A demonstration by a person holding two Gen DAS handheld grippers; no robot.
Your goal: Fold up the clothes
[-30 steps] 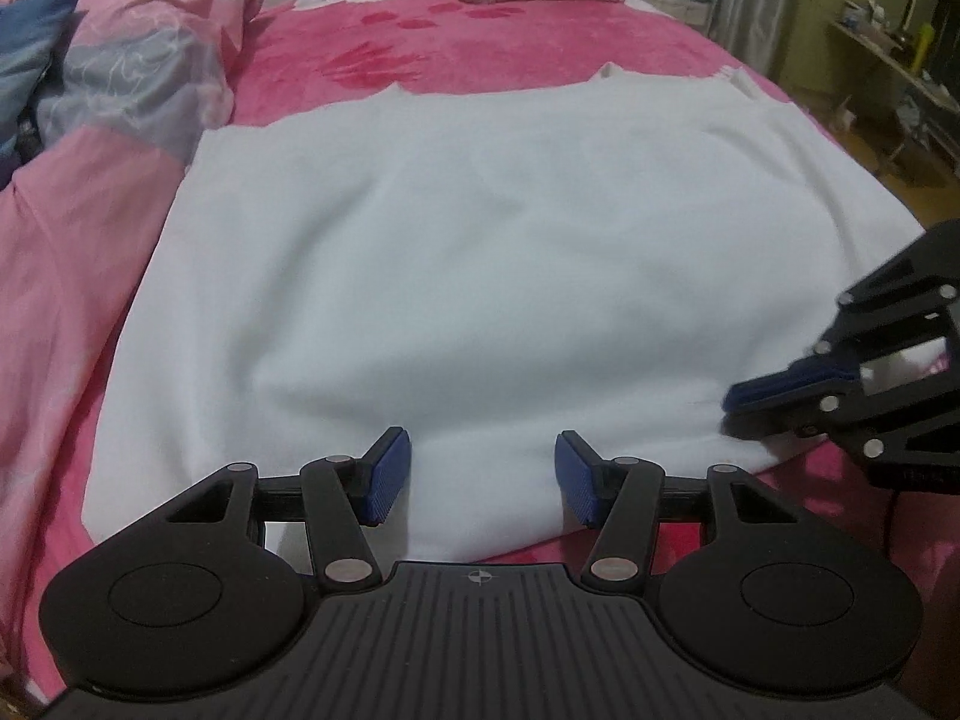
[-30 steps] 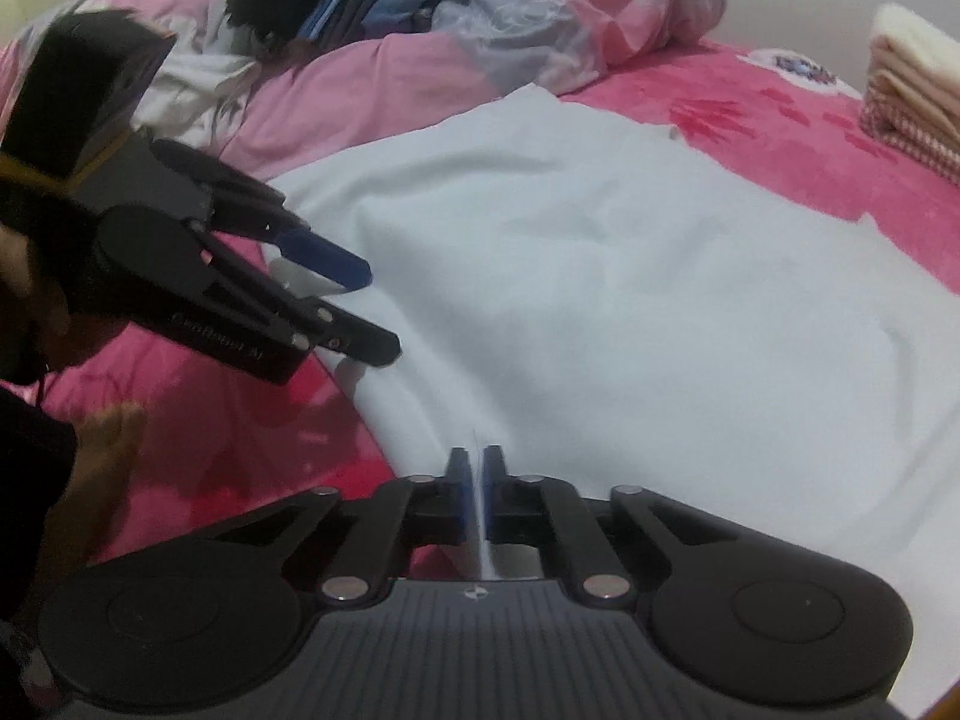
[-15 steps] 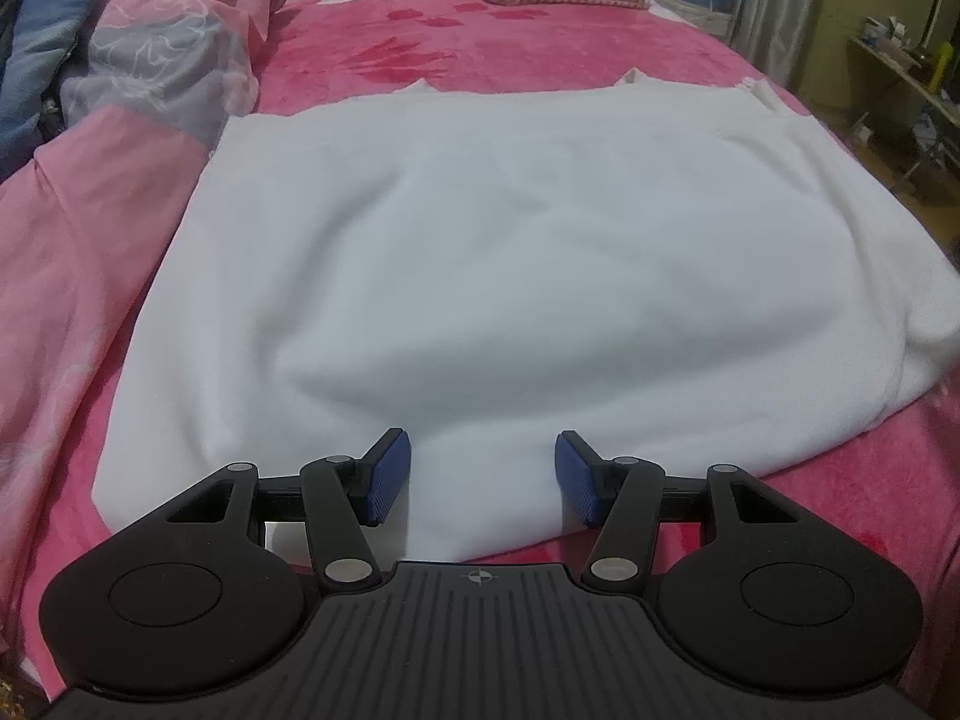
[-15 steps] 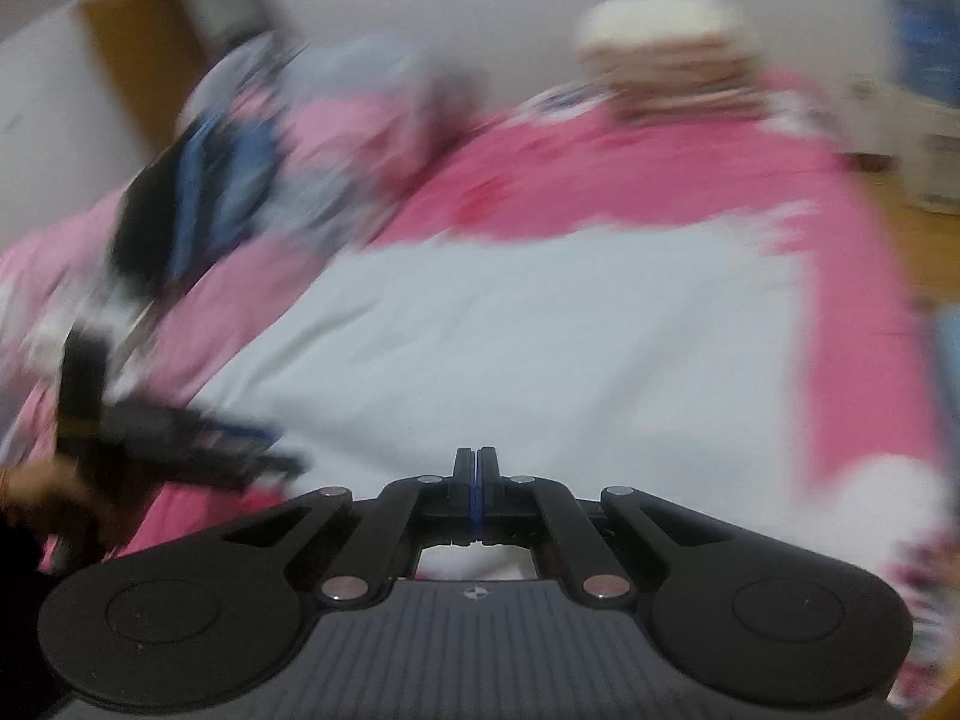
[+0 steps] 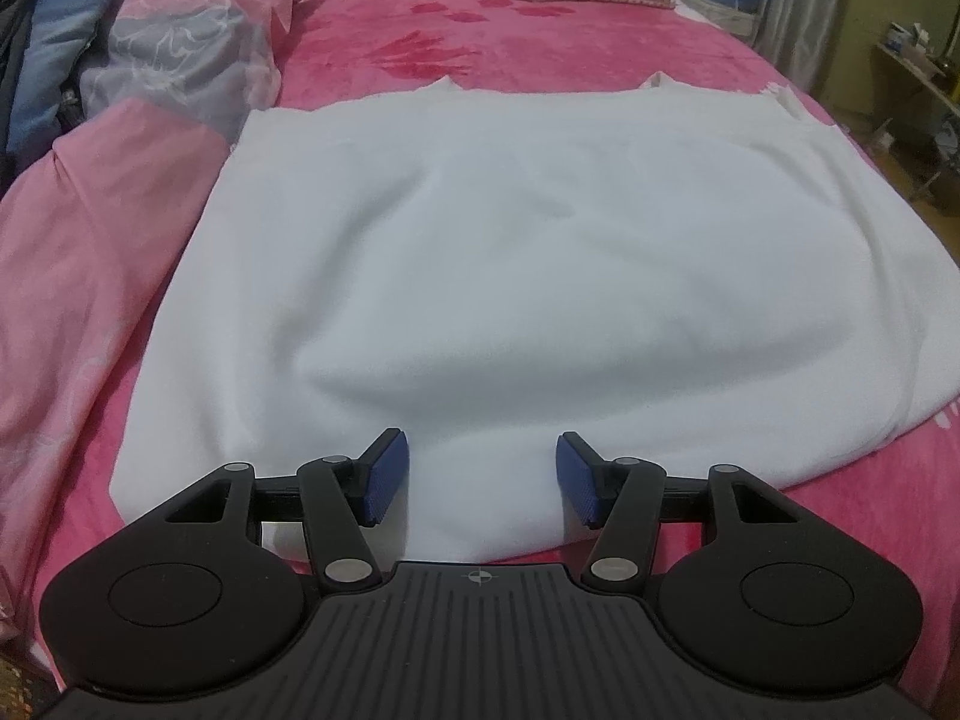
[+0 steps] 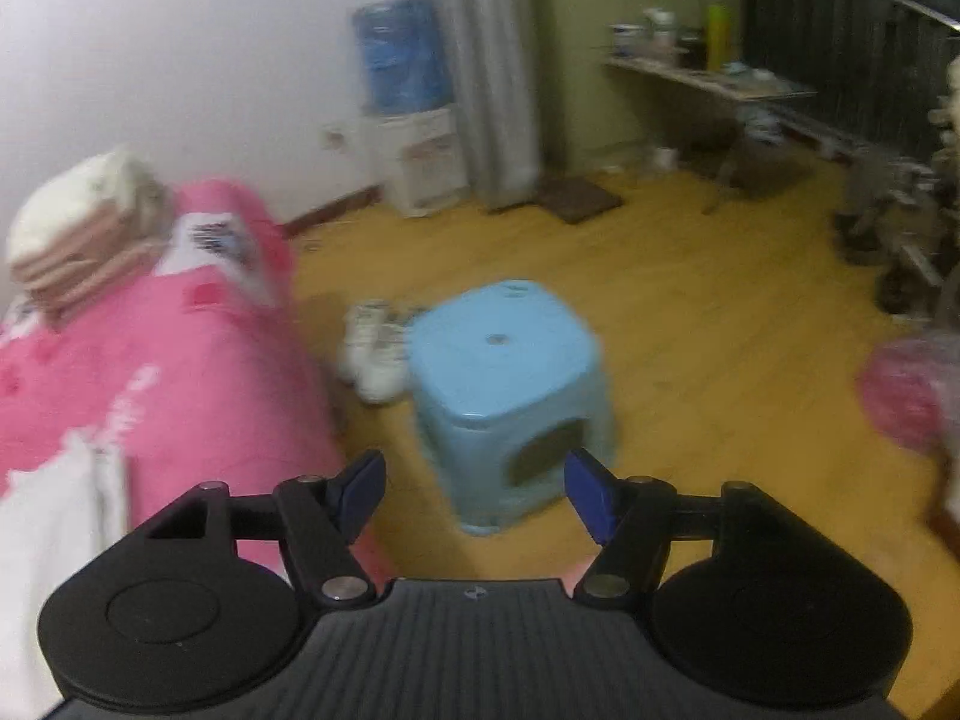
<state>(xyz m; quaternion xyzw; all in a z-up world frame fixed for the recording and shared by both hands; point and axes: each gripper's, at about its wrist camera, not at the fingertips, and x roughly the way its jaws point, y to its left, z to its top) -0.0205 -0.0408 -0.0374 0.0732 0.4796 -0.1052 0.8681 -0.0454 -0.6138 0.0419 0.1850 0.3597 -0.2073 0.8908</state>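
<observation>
The white garment (image 5: pixel 510 252) lies spread nearly flat on the pink bed (image 5: pixel 540 48), one side looking doubled over into a soft rounded edge, so I judge the first fold made and the rest still to do. My left tool (image 5: pixel 480 477) hovers released over the near hem, nothing between its jaws. My right tool (image 6: pixel 474 489) is opening with nothing in it, pointed off the bed toward a blue stool (image 6: pixel 510 384) on the floor.

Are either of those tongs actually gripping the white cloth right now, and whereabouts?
Neither. The left tongs stand open over the near edge of the white cloth. The right tongs are opening, empty, pointing at a blue stool.
</observation>
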